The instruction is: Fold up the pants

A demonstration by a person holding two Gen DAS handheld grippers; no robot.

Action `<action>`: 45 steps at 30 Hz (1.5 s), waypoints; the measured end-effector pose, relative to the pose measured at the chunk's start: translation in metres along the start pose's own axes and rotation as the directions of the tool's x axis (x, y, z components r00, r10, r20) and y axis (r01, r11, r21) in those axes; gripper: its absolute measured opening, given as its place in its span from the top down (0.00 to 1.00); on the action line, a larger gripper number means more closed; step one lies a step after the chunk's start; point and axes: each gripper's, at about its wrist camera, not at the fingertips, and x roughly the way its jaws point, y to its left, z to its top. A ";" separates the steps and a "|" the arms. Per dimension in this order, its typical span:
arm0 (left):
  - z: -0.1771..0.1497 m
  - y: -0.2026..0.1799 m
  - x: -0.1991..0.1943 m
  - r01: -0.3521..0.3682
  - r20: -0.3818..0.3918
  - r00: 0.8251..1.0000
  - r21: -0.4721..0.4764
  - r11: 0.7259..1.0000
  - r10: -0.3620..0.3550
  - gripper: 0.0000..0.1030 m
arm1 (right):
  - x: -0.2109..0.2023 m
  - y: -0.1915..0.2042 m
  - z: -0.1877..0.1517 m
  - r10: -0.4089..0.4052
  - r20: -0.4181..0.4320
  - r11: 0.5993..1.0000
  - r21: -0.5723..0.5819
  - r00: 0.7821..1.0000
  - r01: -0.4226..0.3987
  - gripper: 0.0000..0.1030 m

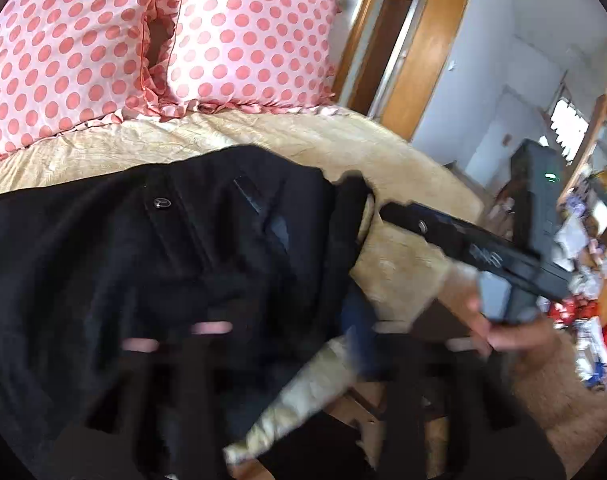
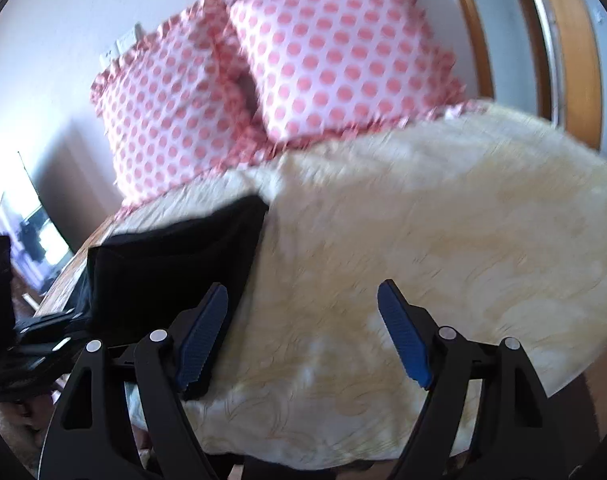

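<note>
Black pants (image 1: 151, 248) lie bunched on a cream bedspread (image 1: 287, 136), waistband button facing up. My left gripper (image 1: 287, 344) is blurred low in the left wrist view, over the pants' near edge; its jaws stand apart, with cloth over the left finger. The right gripper (image 1: 387, 212) reaches in from the right with its tip at the pants' right edge. In the right wrist view my right gripper (image 2: 303, 332) is open and empty, blue pads (image 2: 201, 340) wide apart above the bedspread (image 2: 423, 220), with the pants (image 2: 175, 256) to its left.
Two pink polka-dot pillows (image 1: 247, 36) stand at the head of the bed, also in the right wrist view (image 2: 335, 48). A wooden door frame (image 1: 427, 48) and cluttered shelves (image 1: 591, 248) are to the right. The bed's near edge is just below the grippers.
</note>
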 end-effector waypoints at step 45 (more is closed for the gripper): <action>-0.043 0.113 -0.033 -0.685 -0.113 0.722 -0.254 0.683 0.682 0.02 | 0.079 0.142 -0.034 -0.056 -0.130 0.916 -0.401 0.990 0.000 0.13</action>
